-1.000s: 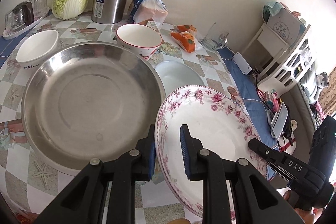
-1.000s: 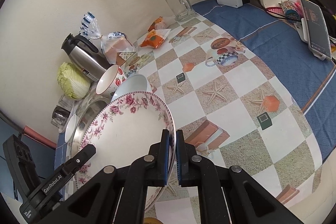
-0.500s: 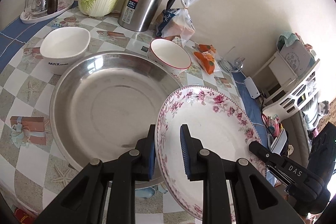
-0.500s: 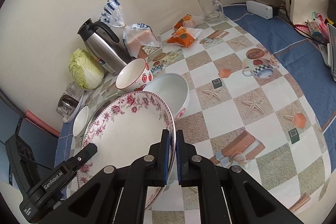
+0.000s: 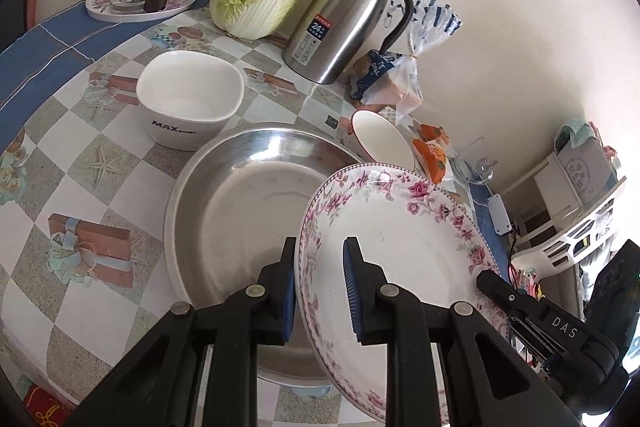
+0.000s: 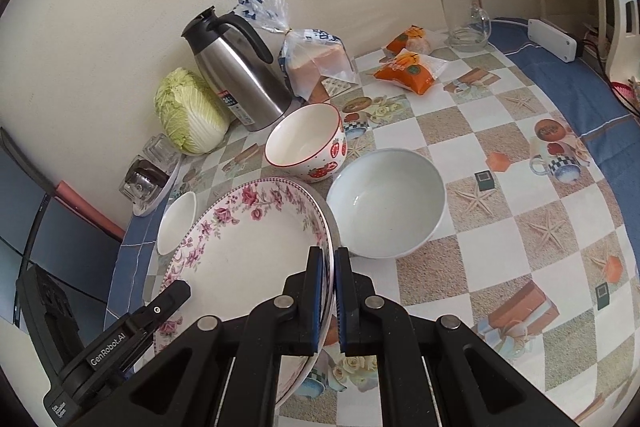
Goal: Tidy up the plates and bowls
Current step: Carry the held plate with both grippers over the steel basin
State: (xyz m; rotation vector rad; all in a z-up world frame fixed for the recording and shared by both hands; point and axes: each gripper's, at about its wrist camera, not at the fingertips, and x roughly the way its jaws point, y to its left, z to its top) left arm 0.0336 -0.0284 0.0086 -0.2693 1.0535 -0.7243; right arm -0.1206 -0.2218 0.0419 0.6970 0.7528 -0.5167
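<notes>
While both grips hold: keep floral plate [image 5: 400, 247] level above steel basin [image 5: 240, 195].
Left gripper [image 5: 320, 287]: pinching the near rim.
Right gripper [image 6: 327, 291]: pinching the opposite rim.
Advice: lower slowly, release together.

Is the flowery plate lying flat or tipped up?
Tipped up. The plate slants over the steel basin, its rim pinched by the left gripper and right gripper.

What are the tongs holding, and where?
Both hold the floral plate by its rim: left tongs on one edge, right tongs on the opposite edge.
</notes>
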